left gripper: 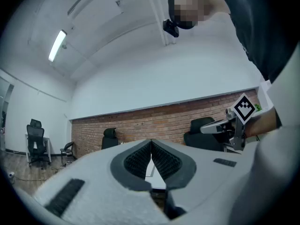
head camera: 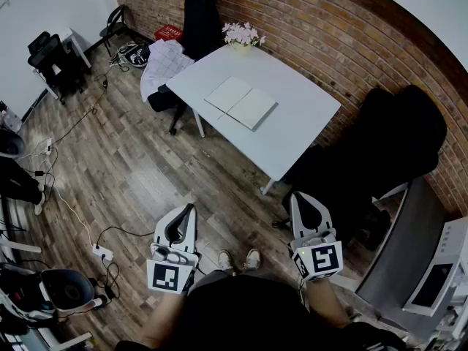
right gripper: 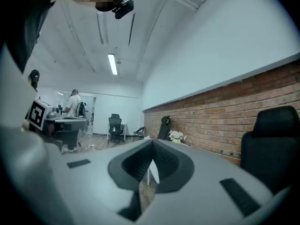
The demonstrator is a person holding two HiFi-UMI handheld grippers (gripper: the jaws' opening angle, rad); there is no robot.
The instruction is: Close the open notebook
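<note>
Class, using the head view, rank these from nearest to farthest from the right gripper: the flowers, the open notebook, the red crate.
1. Open notebook, middle of the table, ahead of the right gripper.
2. Flowers, table's far corner by the brick wall.
3. Red crate, on the floor beyond the table, further left.

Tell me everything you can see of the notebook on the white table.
The notebook lies open and flat near the middle of the white table, its spine running diagonally in the head view. Both exposed pages look pale and blank, like paper, though any writing would be too small to tell. It rests only on the tabletop; nothing lies on it, and the flowers at the table's far edge stand well apart.
</note>
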